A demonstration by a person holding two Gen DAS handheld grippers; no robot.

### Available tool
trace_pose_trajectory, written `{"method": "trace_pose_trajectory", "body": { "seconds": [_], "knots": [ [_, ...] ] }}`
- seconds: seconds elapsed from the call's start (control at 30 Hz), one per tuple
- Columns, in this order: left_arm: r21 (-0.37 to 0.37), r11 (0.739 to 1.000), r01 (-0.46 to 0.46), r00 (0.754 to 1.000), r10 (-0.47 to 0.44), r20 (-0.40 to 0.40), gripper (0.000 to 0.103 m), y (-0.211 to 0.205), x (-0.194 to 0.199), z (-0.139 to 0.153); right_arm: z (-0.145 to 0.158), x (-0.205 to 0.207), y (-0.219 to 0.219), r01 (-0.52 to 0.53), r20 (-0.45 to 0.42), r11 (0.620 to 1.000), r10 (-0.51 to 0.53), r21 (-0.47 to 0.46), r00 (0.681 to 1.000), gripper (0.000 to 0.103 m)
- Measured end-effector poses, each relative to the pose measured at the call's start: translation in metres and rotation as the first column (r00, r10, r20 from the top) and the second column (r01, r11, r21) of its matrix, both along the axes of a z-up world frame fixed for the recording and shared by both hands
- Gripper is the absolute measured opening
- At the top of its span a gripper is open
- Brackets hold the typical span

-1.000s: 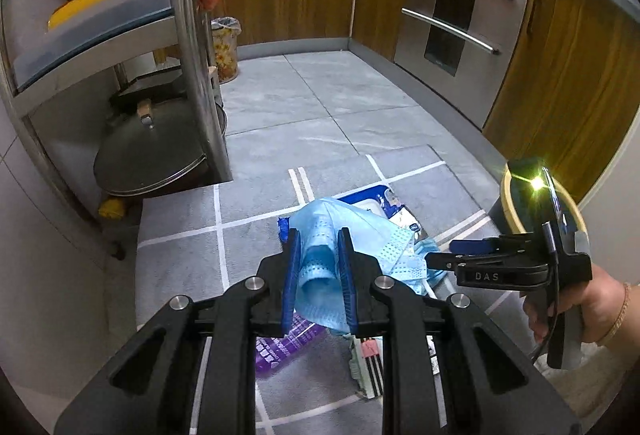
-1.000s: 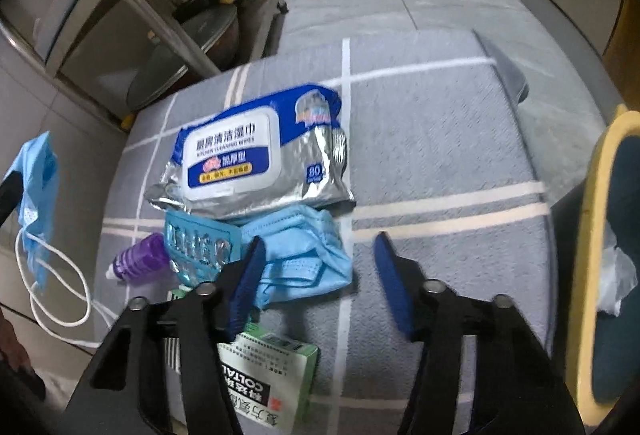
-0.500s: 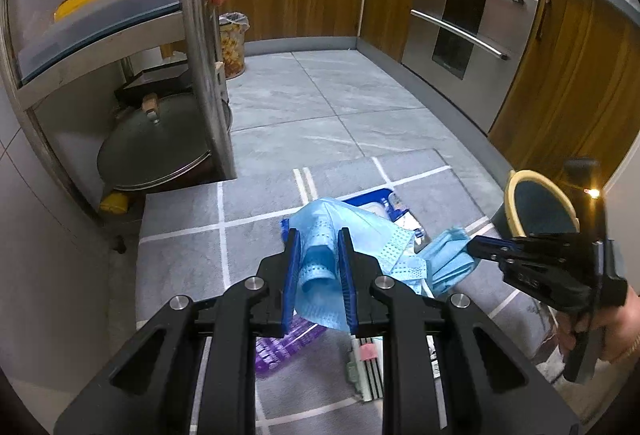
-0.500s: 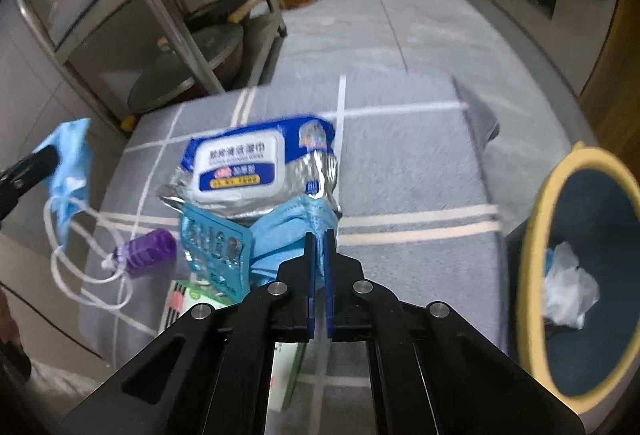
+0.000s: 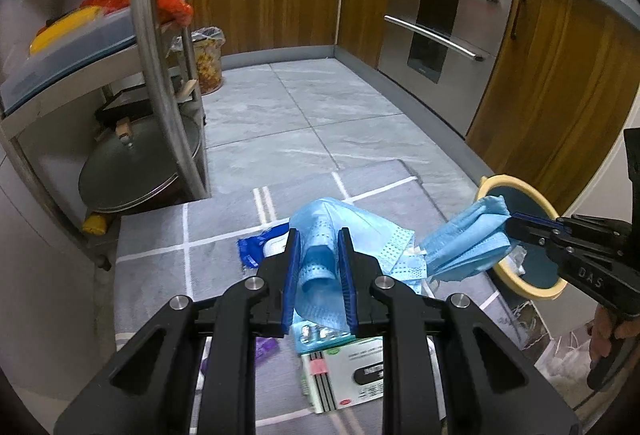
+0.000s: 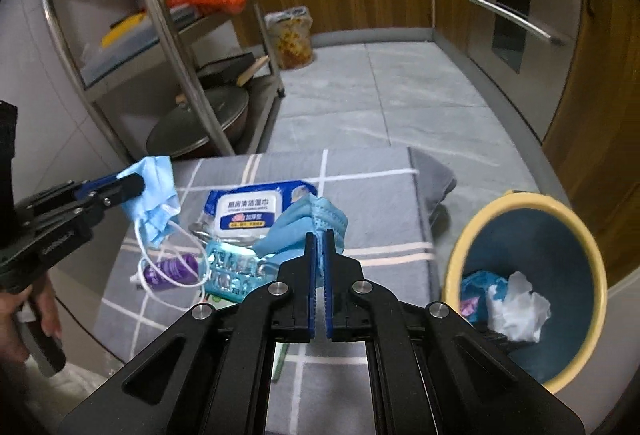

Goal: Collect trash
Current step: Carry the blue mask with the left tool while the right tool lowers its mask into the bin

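Observation:
My left gripper [image 5: 318, 235] is shut on a blue face mask [image 5: 340, 227], held above the grey mat; it also shows in the right wrist view [image 6: 136, 183] with the mask [image 6: 154, 203] and its white loops hanging. My right gripper [image 6: 319, 233] is shut on a second blue face mask [image 6: 308, 223], lifted off the mat; it shows in the left wrist view [image 5: 510, 223] with that mask [image 5: 468, 247]. The yellow-rimmed blue bin [image 6: 472, 247] stands to the right, holding crumpled trash [image 6: 516, 307].
On the grey mat [image 6: 372, 187] lie a wet-wipes pack [image 6: 248, 215], a blister pack [image 6: 232, 271], a purple bottle [image 6: 168, 271] and a green-white box [image 5: 348, 371]. A steel rack [image 5: 152, 47] with pots stands left. Wooden cabinets and an oven [image 5: 440, 31] lie behind.
My right gripper closed on the second mask and lifted it off the mat, toward the bin. My left gripper stayed shut on its mask and rose slightly.

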State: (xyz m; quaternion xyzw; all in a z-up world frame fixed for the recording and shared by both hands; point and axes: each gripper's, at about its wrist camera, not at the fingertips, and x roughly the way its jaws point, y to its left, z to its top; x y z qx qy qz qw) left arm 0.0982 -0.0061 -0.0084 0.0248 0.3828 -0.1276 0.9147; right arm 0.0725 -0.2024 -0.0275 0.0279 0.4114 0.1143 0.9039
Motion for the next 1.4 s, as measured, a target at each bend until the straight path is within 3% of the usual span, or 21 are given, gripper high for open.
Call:
{"method": "trace_pose_trajectory", "body": {
  "seconds": [0.47,0.6,0.7,0.97,1.4],
  "knots": [
    [-0.003,0.994,0.106,0.993,-0.105,0.057,0.019,-0.078,-0.003,0.023,0.048,-0.029,-0.100,0.162,0.078,0.986,-0.158,-0.042,0.984,0.004],
    [0.004,0.986,0.165,0.984,-0.165,0.061,0.019,-0.111,-0.004,0.022,0.057,-0.036,-0.135,0.224,0.107,0.970,-0.213,-0.100,0.971,0.004],
    [0.011,0.979,0.205,0.977,-0.205,0.057,0.019,-0.136,-0.004,0.018,0.054,-0.042,-0.159,0.272,0.105,0.957,-0.261,-0.105,0.960,0.004],
    [0.030,0.956,0.292,0.956,-0.293,0.028,0.019,-0.193,0.000,-0.001,0.026,-0.047,-0.221,0.413,0.023,0.911,-0.413,-0.010,0.911,0.004],
    [0.106,0.905,0.412,0.911,-0.410,-0.038,0.019,-0.267,0.004,-0.045,0.009,-0.035,-0.230,0.433,-0.013,0.898,-0.436,-0.077,0.900,0.004]
  ]
}}
